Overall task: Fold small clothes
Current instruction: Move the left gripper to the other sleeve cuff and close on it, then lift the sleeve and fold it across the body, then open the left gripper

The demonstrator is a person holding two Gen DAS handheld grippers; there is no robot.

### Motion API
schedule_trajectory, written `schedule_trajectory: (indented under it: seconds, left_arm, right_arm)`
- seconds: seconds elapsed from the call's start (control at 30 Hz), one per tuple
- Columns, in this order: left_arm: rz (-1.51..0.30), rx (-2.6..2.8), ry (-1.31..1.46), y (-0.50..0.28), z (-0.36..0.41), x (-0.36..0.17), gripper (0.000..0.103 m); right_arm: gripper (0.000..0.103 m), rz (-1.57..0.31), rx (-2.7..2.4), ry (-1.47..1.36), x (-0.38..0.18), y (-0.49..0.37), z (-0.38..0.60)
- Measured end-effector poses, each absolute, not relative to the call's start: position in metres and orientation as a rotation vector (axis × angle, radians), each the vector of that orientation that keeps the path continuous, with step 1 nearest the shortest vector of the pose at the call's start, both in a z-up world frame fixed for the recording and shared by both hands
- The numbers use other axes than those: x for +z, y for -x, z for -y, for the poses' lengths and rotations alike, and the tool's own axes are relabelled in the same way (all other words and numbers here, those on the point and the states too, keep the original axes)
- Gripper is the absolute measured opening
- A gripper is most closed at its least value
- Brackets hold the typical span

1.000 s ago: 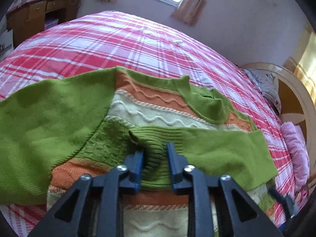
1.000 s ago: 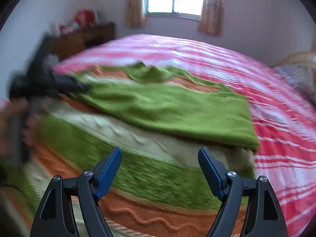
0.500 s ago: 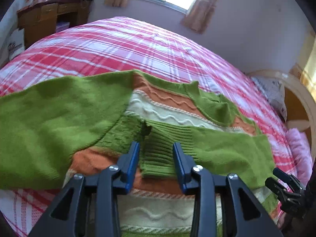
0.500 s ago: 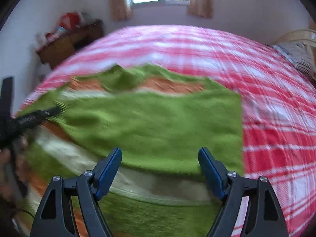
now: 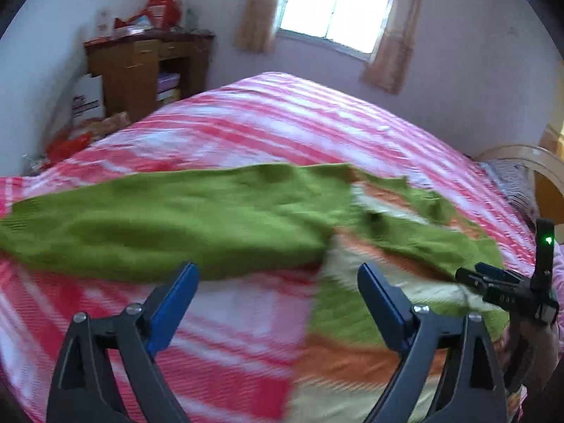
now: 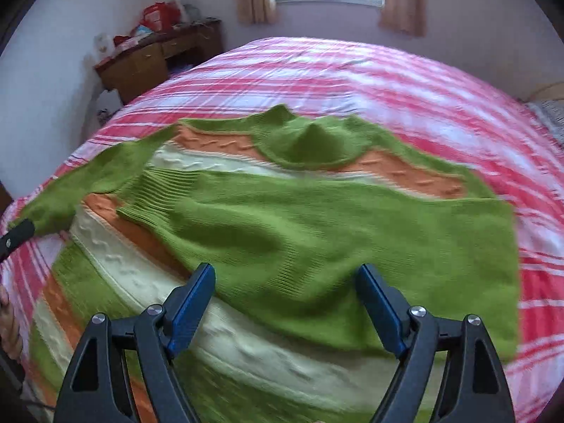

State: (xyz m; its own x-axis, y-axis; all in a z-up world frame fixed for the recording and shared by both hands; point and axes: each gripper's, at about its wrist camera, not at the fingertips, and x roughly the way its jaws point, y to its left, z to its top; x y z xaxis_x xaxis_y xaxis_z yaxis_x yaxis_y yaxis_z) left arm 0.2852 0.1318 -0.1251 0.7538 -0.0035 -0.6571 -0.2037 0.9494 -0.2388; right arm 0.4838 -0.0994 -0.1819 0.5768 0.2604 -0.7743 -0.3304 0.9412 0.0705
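Both my hand-held grippers, left (image 5: 275,303) and right (image 6: 285,303), gape empty above the sweater (image 6: 317,232) on the bed (image 6: 387,81). Its unfolded sleeve (image 5: 169,225) stretches leftward just beyond the left one, which is nearer, I judge.

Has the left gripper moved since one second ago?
Yes. The left gripper released the folded sleeve's cuff, opened, and shifted left toward the unfolded sleeve.
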Motion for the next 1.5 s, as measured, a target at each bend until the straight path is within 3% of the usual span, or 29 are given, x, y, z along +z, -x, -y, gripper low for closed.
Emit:
schedule_trajectory:
  seconds: [0.2, 0.57, 0.7, 0.8, 1.23, 1.33, 1.4, 1.5]
  left_arm:
    - [-0.731, 0.269, 0.393, -0.261, -0.203, -0.133, 0.094]
    - [-0.724, 0.442, 0.581, -0.23, -0.287, -0.141, 0.092]
    - [-0.699, 0.404, 0.733, -0.227, -0.311, -0.144, 0.072]
    - [-0.656, 0.373, 0.876, -0.224, -0.329, -0.148, 0.065]
    - [-0.65, 0.478, 0.983, -0.239, -0.363, -0.17, 0.064]
    - [-0.637, 0.485, 0.969, -0.25, -0.366, -0.17, 0.046]
    - [-0.637, 0.499, 0.954, -0.251, -0.367, -0.17, 0.017]
    - [-0.615, 0.536, 0.912, -0.251, -0.37, -0.167, 0.011]
  right_arm:
    - [0.084, -0.849, 0.451, 0.259, -0.192, -0.464, 0.053]
    - [0.084, -0.838, 0.447, 0.243, -0.195, -0.461, 0.051]
    - [0.084, -0.833, 0.443, 0.238, -0.194, -0.459, 0.053]
    - [0.084, -0.828, 0.437, 0.242, -0.194, -0.457, 0.054]
    - [0.084, -0.823, 0.434, 0.24, -0.193, -0.456, 0.055]
    - [0.084, -0.821, 0.43, 0.24, -0.193, -0.456, 0.055]
    - [0.084, -0.819, 0.428, 0.239, -0.192, -0.456, 0.056]
    - [0.084, -0.819, 0.426, 0.236, -0.192, -0.457, 0.056]
